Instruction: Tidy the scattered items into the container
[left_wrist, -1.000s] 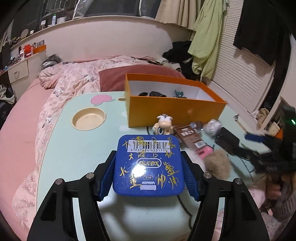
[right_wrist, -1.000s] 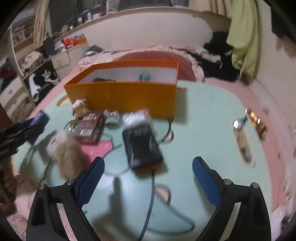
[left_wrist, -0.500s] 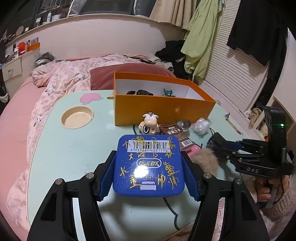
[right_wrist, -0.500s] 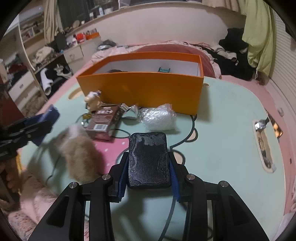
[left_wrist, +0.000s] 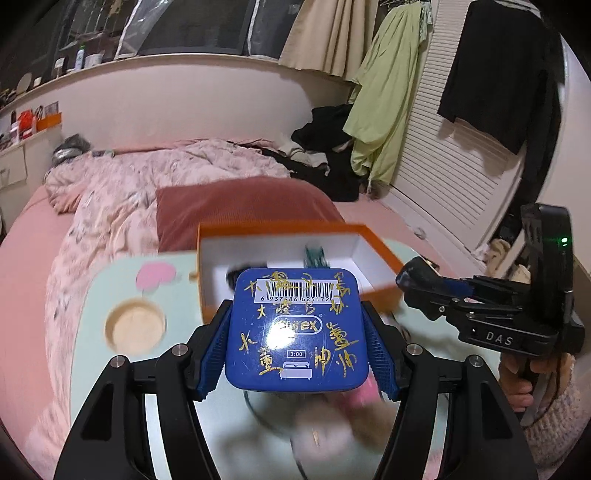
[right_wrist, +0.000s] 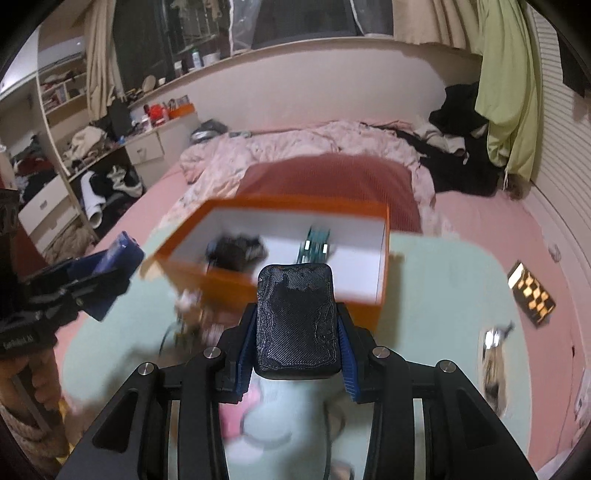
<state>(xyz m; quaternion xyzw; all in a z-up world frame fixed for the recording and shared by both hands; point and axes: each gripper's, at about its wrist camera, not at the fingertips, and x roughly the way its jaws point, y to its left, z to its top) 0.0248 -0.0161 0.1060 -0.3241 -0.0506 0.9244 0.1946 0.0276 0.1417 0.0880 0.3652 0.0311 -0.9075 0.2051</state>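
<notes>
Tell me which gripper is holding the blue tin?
The left gripper holds the blue tin with gold writing. The right gripper grips a black textured case instead.

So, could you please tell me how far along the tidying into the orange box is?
Partly done: the orange cardboard box already holds a dark bundle and a small teal item. In hand: the left gripper grips a blue square tin, the right gripper a black textured pouch. Blurred clutter remains on the table.

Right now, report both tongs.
Left tongs: closed on the blue tin.
Right tongs: closed on the black pouch.
</notes>
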